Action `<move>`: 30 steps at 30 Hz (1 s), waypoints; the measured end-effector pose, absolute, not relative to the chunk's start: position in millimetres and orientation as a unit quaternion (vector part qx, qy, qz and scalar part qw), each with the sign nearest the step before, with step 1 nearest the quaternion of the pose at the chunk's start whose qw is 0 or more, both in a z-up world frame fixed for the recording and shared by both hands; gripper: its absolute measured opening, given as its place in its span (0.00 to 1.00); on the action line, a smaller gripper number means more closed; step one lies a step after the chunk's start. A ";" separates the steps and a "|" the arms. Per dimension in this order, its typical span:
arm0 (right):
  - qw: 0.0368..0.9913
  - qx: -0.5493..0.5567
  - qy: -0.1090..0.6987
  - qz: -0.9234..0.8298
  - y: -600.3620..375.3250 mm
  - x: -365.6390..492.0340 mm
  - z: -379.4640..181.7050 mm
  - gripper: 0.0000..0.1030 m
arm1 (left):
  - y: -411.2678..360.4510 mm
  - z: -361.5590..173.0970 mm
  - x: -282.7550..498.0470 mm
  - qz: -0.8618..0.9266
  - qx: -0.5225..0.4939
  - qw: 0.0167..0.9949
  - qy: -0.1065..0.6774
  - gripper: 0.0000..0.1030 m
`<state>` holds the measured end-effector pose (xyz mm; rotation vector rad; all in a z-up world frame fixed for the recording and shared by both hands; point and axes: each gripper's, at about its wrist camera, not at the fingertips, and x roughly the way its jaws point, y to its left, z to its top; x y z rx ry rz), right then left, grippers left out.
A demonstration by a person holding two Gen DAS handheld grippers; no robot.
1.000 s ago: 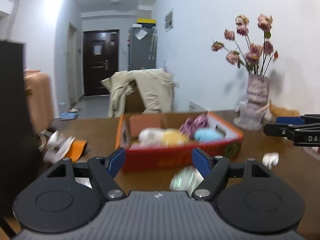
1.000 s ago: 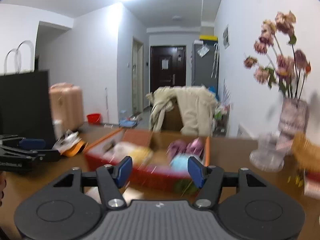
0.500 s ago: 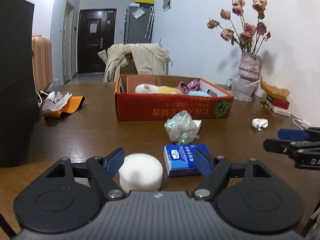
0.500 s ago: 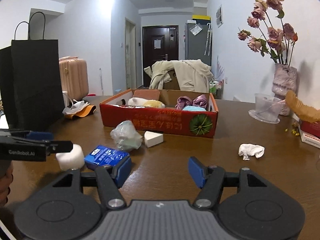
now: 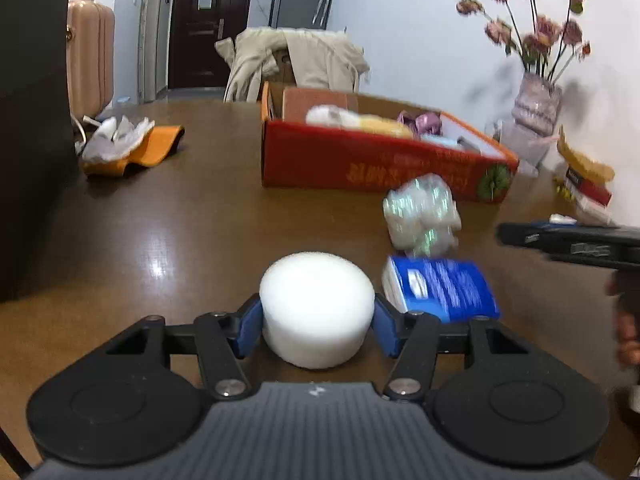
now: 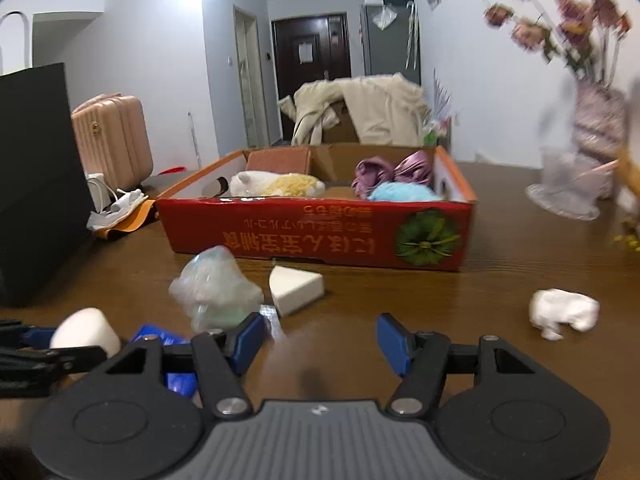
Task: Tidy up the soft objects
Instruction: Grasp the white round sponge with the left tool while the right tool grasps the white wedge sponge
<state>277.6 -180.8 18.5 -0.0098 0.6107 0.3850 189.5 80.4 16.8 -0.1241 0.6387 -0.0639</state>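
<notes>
A white foam cylinder (image 5: 317, 307) sits on the brown table between the blue pads of my left gripper (image 5: 317, 330); the pads stand at its sides, and contact is unclear. It also shows in the right wrist view (image 6: 85, 332). A blue tissue pack (image 5: 440, 290) and a crinkly plastic wad (image 5: 420, 216) lie just to its right. A red cardboard box (image 6: 320, 232) holds a white and yellow plush (image 6: 276, 185), purple cloth (image 6: 394, 172) and a blue soft ball (image 6: 402, 192). My right gripper (image 6: 320, 344) is open and empty above the table.
A white sponge wedge (image 6: 294, 288) lies in front of the box and a crumpled white tissue (image 6: 562, 312) at the right. A black bag (image 6: 36, 184) stands at the left. A vase of dried flowers (image 5: 534, 120) stands at the back right. An orange cloth (image 5: 136, 148) lies at the back left.
Both grippers dropped from facing the box toward the table. My left gripper moved forward and its jaws narrowed until the foam cylinder sat between the pads. My right gripper moved closer to the box.
</notes>
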 end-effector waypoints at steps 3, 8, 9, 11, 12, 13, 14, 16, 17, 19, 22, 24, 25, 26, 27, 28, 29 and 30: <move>0.926 0.005 0.318 0.201 -163.8 308.1 11.8 0.59 | 89.9 28.4 200.7 -0.021 -0.070 0.952 0.296 0.56; 0.919 0.000 0.339 0.199 -143.0 344.0 2.9 0.40 | 99.1 39.5 228.3 -0.006 -0.069 0.958 0.279 0.56; 0.918 -0.002 0.341 0.203 -140.2 346.8 1.8 0.38 | 99.3 40.1 233.2 -0.005 -0.069 0.958 0.278 0.56; 0.918 -0.005 0.338 0.206 -137.3 347.8 1.6 0.34 | 99.1 39.8 241.1 -0.005 -0.067 0.958 0.278 0.56; 0.918 -0.009 0.336 0.208 -136.6 346.5 1.9 0.33 | 98.3 39.5 243.9 -0.005 -0.067 0.958 0.279 0.56; 0.919 -0.010 0.335 0.209 -138.1 345.0 2.3 0.32 | 97.3 39.1 245.8 -0.007 -0.067 0.958 0.280 0.56; 0.920 -0.008 0.331 0.210 -140.0 342.8 3.7 0.32 | 96.1 39.5 246.7 -0.008 -0.065 0.957 0.281 0.56; 0.921 -0.006 0.326 0.211 -145.5 338.4 7.7 0.31 | 91.8 40.8 244.9 -0.012 -0.061 0.958 0.280 0.56; 0.923 -0.005 0.321 0.211 -149.4 334.5 10.6 0.31 | 89.0 42.6 243.1 -0.015 -0.060 0.959 0.278 0.56; 0.926 -0.001 0.314 0.209 -158.0 325.4 16.5 0.31 | 83.1 47.0 237.4 -0.019 -0.056 0.960 0.273 0.56; 0.932 0.010 0.301 0.202 -173.5 309.0 25.2 0.31 | 72.4 53.7 226.5 -0.024 -0.050 0.963 0.265 0.56; 0.935 0.019 0.294 0.198 -185.3 298.1 30.1 0.31 | 66.1 57.9 220.5 -0.028 -0.047 0.964 0.261 0.56; 0.936 0.021 0.291 0.196 -190.2 293.4 31.9 0.31 | 62.6 59.9 217.8 -0.029 -0.046 0.965 0.258 0.56; 0.937 0.023 0.289 0.194 -194.1 289.0 33.8 0.31 | 59.0 62.1 215.6 -0.033 -0.045 0.965 0.256 0.56; 0.938 0.026 0.285 0.194 -198.8 284.9 36.6 0.31 | 55.7 64.5 214.7 -0.036 -0.044 0.966 0.253 0.56; 0.939 0.027 0.281 0.195 -201.8 282.4 38.9 0.31 | 51.5 68.4 215.0 -0.042 -0.041 0.967 0.249 0.56; 0.941 0.028 0.276 0.196 -205.3 280.6 42.5 0.31 | 48.0 73.1 216.9 -0.049 -0.038 0.968 0.244 0.56; 0.942 0.027 0.268 0.199 -208.3 280.4 47.6 0.31 | 44.9 78.6 220.8 -0.058 -0.035 0.969 0.237 0.56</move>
